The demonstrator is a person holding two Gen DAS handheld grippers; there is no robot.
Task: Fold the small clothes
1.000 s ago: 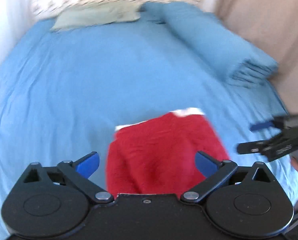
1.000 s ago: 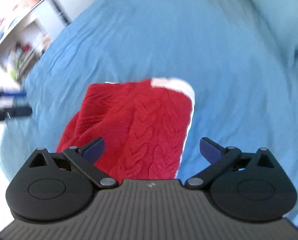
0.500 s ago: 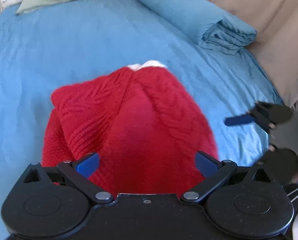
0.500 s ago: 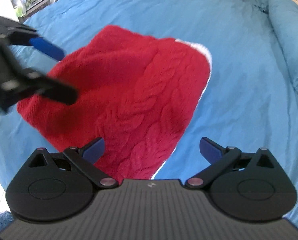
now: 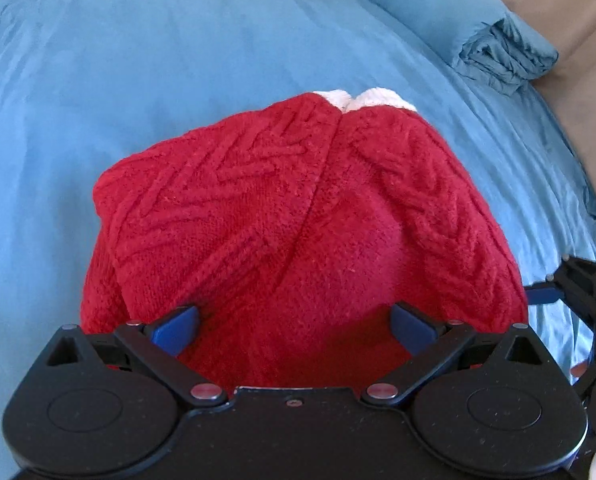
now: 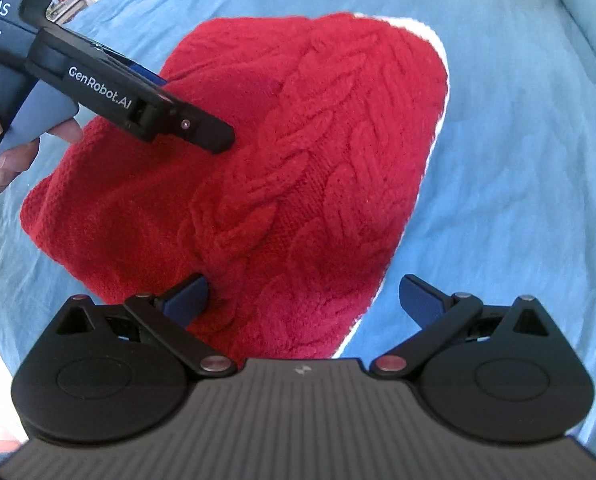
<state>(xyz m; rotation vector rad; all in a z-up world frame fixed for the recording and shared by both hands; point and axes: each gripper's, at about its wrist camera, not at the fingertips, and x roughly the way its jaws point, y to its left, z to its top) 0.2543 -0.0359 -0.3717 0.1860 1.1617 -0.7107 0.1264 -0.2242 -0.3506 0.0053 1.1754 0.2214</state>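
Left wrist: left tool (image 5: 294, 330) wide open, holding nothing, hovering over near edge of red cable-knit sweater with white trim (image 5: 298, 216), which lies folded on blue bed sheet (image 5: 138, 60). Folded blue blanket (image 5: 497, 48) at 1 o'clock, right tool's tip at 3 o'clock

Right wrist: right tool (image 6: 303, 300) wide open, empty, left finger over the knit, right finger over sheet. Sweater fills centre; left tool in a hand (image 6: 2, 136) at 10 o'clock, above the knit
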